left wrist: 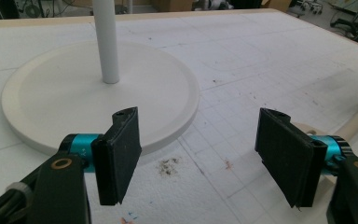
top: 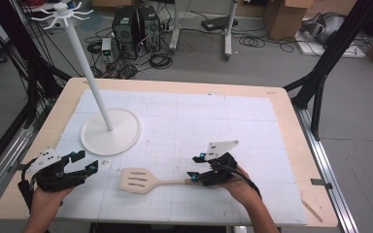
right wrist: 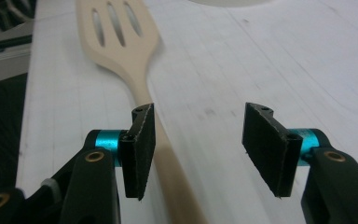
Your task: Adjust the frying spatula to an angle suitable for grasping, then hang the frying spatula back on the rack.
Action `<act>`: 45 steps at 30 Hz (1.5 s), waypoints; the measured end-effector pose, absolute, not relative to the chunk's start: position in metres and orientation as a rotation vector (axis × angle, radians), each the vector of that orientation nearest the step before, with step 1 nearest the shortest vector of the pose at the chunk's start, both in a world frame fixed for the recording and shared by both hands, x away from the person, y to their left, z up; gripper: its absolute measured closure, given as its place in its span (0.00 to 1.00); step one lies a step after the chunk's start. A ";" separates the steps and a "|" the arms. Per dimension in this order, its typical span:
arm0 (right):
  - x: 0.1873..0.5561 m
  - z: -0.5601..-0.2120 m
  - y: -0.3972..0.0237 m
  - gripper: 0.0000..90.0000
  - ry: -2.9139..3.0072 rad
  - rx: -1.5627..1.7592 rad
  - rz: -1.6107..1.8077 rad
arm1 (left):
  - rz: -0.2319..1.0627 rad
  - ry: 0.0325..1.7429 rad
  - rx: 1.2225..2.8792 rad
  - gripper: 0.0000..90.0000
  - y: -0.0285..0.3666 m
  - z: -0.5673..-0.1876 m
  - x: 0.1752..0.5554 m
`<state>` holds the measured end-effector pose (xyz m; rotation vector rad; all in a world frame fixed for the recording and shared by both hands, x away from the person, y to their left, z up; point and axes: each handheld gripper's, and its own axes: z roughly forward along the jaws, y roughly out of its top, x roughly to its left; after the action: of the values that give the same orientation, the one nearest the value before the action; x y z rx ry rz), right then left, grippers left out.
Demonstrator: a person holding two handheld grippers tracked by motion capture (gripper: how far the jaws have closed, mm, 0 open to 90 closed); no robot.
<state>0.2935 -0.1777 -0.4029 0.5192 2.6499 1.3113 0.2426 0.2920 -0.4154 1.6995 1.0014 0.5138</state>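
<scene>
The wooden slotted spatula (top: 148, 181) lies flat on the white gridded mat of the counter (top: 291, 145), near the counter's 6 o'clock edge. Its slotted blade points toward 9 o'clock and its handle runs toward 3 o'clock. In the right gripper view the blade, with three long slots, sits at 11 o'clock and the handle comes down toward 6 o'clock.

The right hand-held gripper (top: 193, 166) sits at the handle's 3 o'clock end, carried by a hand that enters from 6 o'clock. Its jaws stand apart at a middling width and grip nothing. In its own view the handle passes just inside the left pad (right wrist: 140, 149), under or against it; which cannot be told. The other pad is well off the wood.

The left hand-held gripper (top: 85, 161) is at 9 o'clock from the spatula blade and apart from it, near the counter's 8 o'clock corner. Its jaws are wide, with only bare mat between the pads (left wrist: 121, 156).

Toward 11 o'clock from the spatula stands a white rack (top: 108, 121): a round flat base on the mat, a thin pole rising from its middle, and a crown of hooks at the top. In the left gripper view the base lies just beyond the open pads.

Beyond the counter, at 12 o'clock, the floor (top: 272, 68) carries cables, black computer boxes (top: 136, 26) and cardboard boxes (top: 284, 14).
</scene>
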 end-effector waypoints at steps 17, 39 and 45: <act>0.252 -0.399 -0.281 0.26 2.240 0.946 1.353 | 0.509 0.912 1.619 0.17 0.282 -0.409 0.239; 0.230 -0.396 -0.302 0.26 2.113 1.065 1.283 | 0.494 0.883 1.673 0.23 0.274 -0.410 0.242; 0.228 -0.397 -0.306 0.26 2.106 1.078 1.279 | 0.467 0.850 1.701 0.26 0.269 -0.410 0.245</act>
<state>0.2285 -0.3058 -0.3974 1.0780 2.1063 1.2785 0.2452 0.2686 -0.4100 1.7010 0.8502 0.4670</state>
